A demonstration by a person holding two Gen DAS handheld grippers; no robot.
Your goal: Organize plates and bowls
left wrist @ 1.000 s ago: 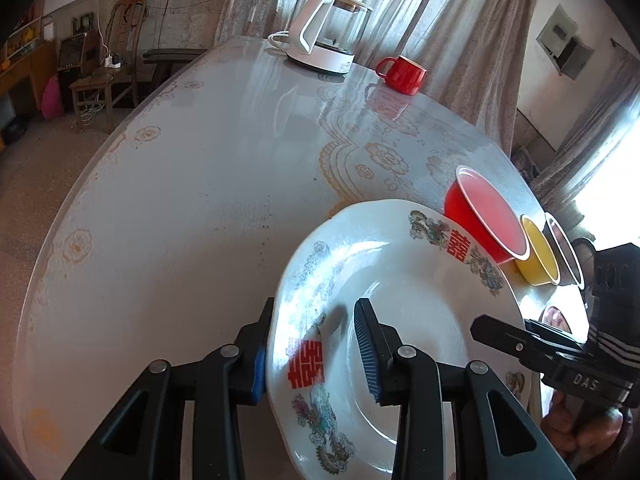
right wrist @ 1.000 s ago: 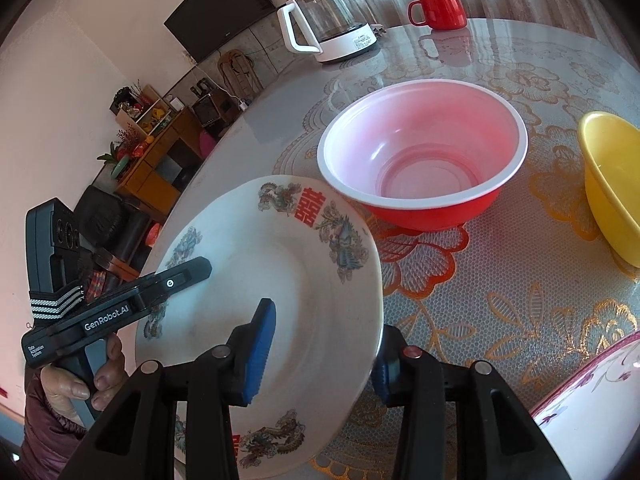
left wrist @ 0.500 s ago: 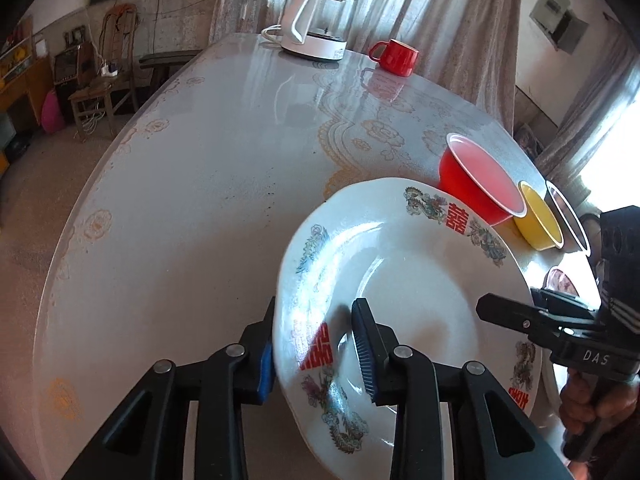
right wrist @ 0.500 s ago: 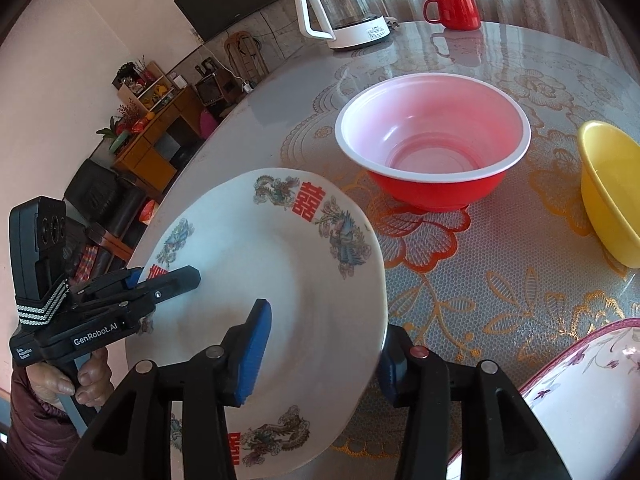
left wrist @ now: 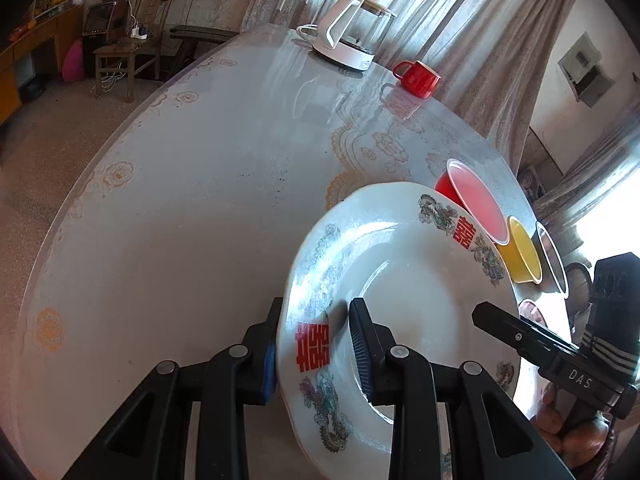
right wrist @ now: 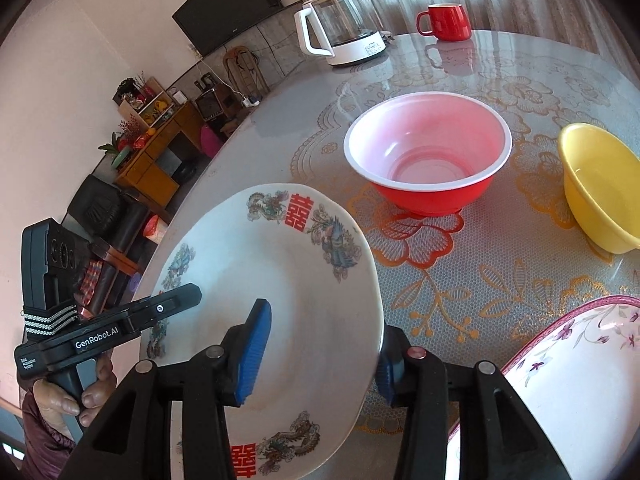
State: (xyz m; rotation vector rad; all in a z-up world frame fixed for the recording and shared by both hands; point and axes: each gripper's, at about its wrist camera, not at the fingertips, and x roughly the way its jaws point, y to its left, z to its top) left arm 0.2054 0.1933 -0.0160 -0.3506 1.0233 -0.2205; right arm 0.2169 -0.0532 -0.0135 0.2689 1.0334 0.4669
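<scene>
The white plate (left wrist: 420, 300) with red characters and dragon motifs on its rim is raised off the round table (left wrist: 192, 200) and tilted, held at opposite edges by both grippers. The left gripper (left wrist: 316, 344) straddles the plate's near rim, one blue pad under the rim and the other on the upper face; its jaws have just been closing with the rim between them, and they pinch it. The right gripper (right wrist: 320, 344) spans the opposite rim, one pad above the plate face and one behind the edge; whether both pads press cannot be told. Beyond the plate stands a red bowl (right wrist: 428, 160) with a white rim, and just beside it a yellow bowl (right wrist: 600, 184), both upright and apart from the plate. In the left wrist view the plate covers part of the red bowl, and a third, darker bowl (left wrist: 552, 256) behind the yellow one is hard to make out. A second plate (right wrist: 560, 384) with a purple floral border is cut off at the lower right of the right wrist view. At the far side stand a glass kettle (right wrist: 344, 36) on a white base and a red mug (right wrist: 444, 20). The table carries a glossy clear cover over a gold floral lace cloth. Curtains (left wrist: 460, 40) hang behind it; a wall screen (right wrist: 228, 8), a wooden cabinet (right wrist: 156, 152) and a chair (left wrist: 132, 40) line the room
</scene>
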